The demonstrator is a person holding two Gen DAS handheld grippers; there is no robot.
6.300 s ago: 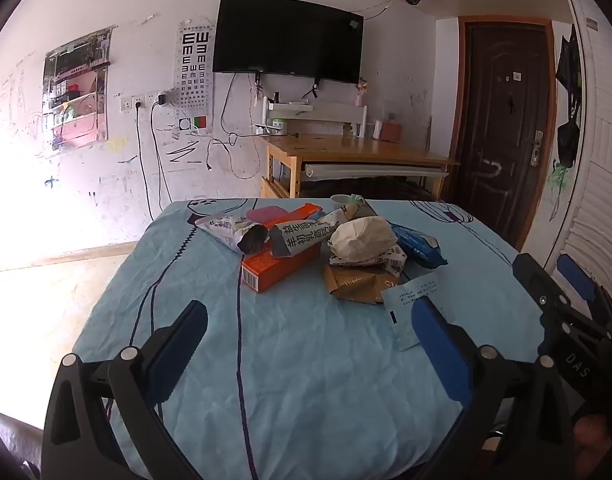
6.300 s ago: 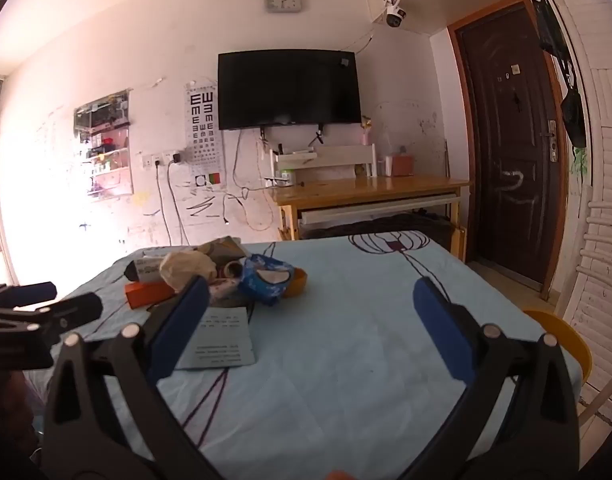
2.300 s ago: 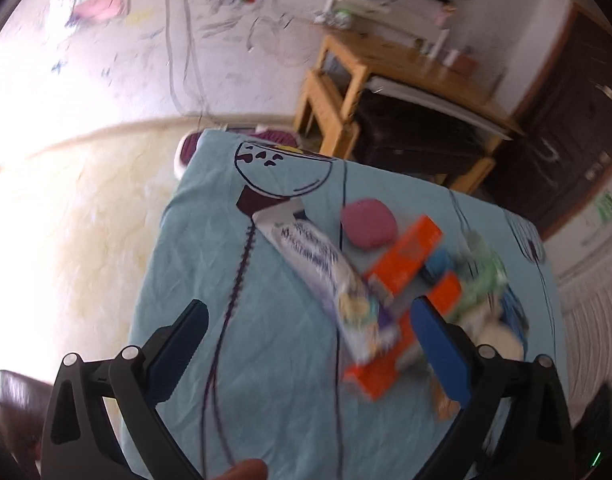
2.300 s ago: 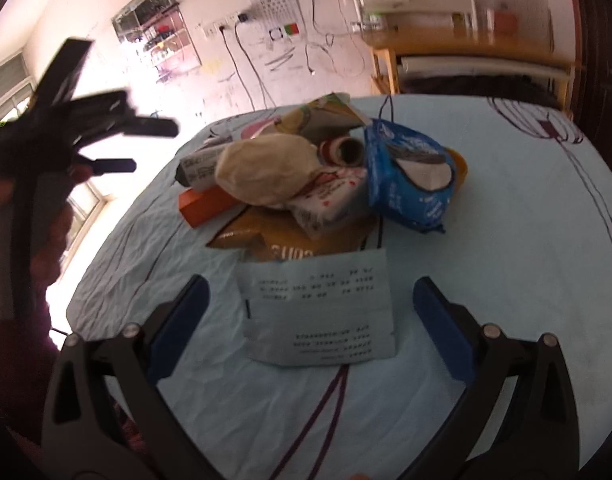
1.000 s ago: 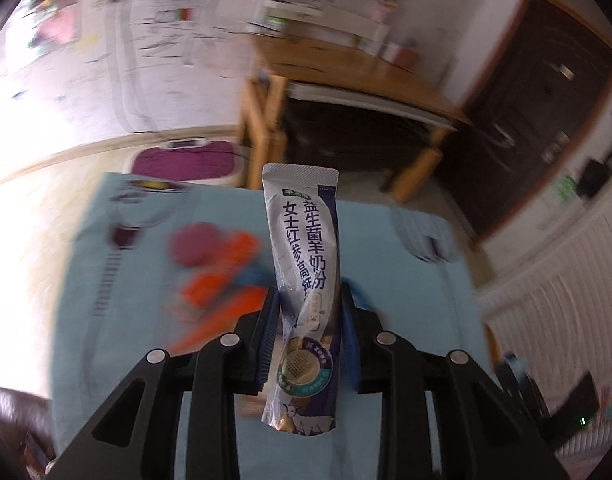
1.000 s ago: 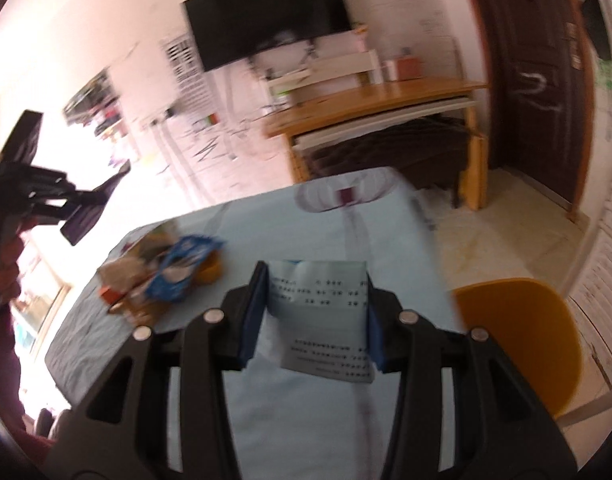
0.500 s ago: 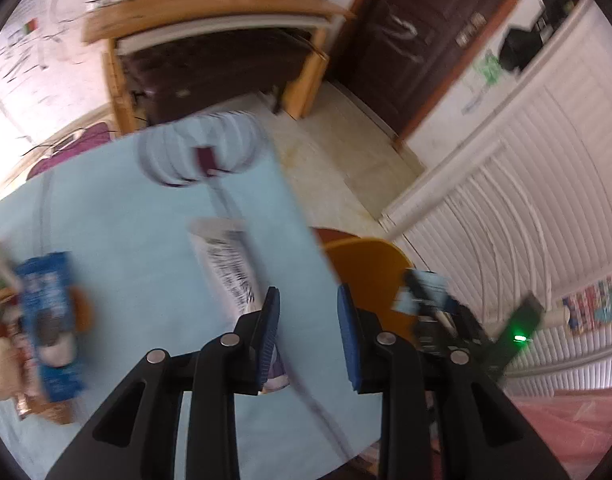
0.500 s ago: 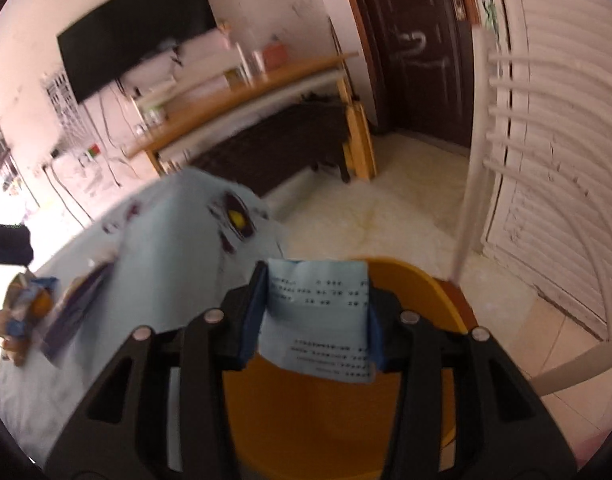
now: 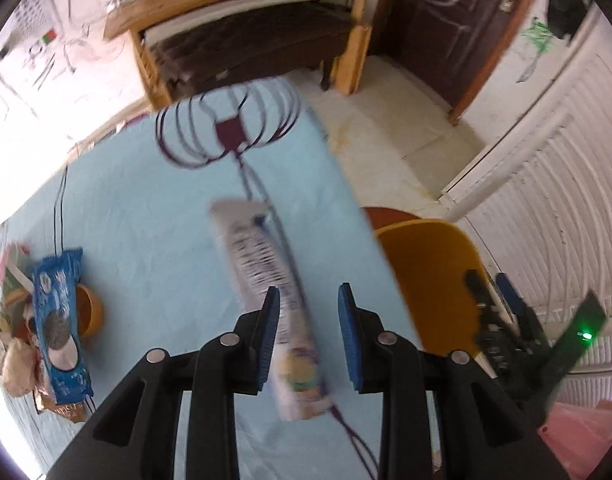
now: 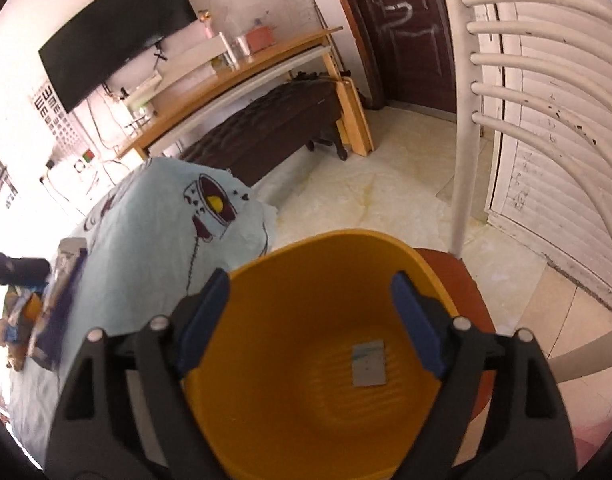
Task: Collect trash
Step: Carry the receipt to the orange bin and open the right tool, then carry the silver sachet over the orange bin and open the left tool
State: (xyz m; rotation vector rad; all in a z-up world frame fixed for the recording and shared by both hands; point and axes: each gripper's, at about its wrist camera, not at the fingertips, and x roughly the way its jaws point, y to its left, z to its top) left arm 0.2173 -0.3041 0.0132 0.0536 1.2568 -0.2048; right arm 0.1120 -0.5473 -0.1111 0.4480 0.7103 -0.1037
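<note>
Tablecloth (image 9: 154, 208), centre-left of left wrist view, is seen in pale blue w/ dark maroon line drawings: looped rings round a maroon square at upper centre. Pouch (image 9: 266, 280), mid-frame, is shown white w/ dark print & purple edging, blurred. Cookie pack (image 9: 60, 320) at left edge is coloured bright blue w/ black-and-white biscuit pics. Bin (image 10: 330, 360), lower centre of right wrist view, is rendered yellow-orange; paper slip (image 10: 369, 364) inside is pale grey-blue. Pads (image 10: 416, 320) of both grippers are blue, frames black. Door (image 10: 406, 20), upper right, is dark brown w/ white scrawl.
</note>
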